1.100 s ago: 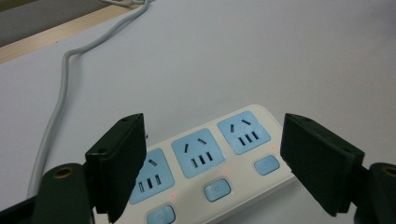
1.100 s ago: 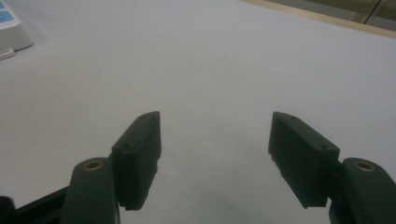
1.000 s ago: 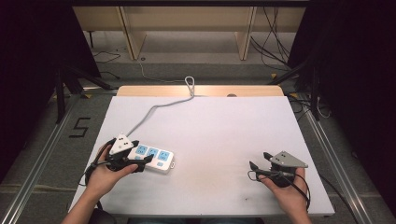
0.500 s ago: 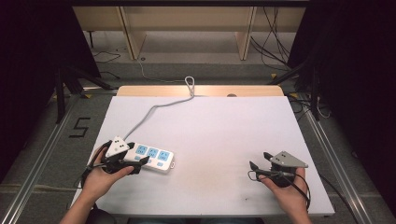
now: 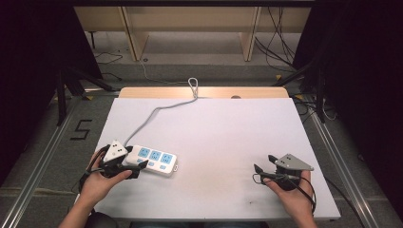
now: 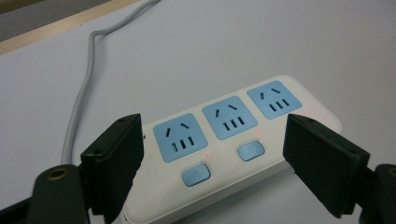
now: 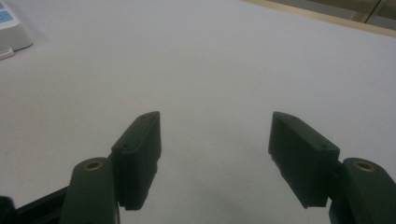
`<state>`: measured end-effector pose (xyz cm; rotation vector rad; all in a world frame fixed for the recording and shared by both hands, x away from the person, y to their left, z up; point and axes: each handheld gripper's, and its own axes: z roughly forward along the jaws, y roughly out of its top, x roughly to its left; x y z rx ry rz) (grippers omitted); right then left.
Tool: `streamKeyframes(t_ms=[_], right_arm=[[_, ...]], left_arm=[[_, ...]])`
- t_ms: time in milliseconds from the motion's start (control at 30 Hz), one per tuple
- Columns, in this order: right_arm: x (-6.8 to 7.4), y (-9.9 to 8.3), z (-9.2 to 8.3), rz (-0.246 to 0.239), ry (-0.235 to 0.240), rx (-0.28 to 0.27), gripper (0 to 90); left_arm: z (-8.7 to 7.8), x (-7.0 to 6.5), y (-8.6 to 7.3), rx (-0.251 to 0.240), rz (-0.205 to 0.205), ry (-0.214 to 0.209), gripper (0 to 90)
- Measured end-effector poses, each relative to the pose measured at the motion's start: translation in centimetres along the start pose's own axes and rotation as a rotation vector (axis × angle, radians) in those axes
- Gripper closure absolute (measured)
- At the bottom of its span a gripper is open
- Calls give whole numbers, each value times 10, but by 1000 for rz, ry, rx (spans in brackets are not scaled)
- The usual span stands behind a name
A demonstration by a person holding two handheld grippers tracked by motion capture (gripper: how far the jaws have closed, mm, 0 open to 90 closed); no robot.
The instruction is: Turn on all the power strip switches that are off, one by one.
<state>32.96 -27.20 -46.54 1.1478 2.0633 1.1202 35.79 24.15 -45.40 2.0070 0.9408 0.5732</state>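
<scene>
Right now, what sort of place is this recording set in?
Probably a lab recording station: a white-topped table ringed by dark curtains, loose cables on the floor, and a power strip laid out before the left claw.

Lighting here is pretty even and soft, seems to come from overhead. The white table (image 5: 223, 142) is the brightest thing in the high view, while everything around it drops off into near black on both sides, so contrast is harsh at the edges. No real glare on the tabletop, just faint soft shadows under the hands. The high view is a bit soft and low on detail overall. In the left gripper view the power strip (image 6: 224, 144) is decently sharp, with tiny red specks of light on it, while the near jaws go blurry. The right gripper view is dimmer, greyish, jaws murky and out of focus.
</scene>
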Motion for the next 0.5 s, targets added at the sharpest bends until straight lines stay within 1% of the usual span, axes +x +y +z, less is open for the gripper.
streamKeyframes(t_ms=[33,167,300,500], right_arm=[[0,0,0,0,1,0,354],[0,0,1,-1,0,0,354],[0,0,1,0,0,1,354],[-1,0,1,3,-3,-3,354]], left_arm=[[0,0,0,-2,-7,1,203],[2,0,-1,1,-10,1,200],[3,-1,-1,5,-6,-1,200],[4,-4,0,-2,-1,-2,200]])
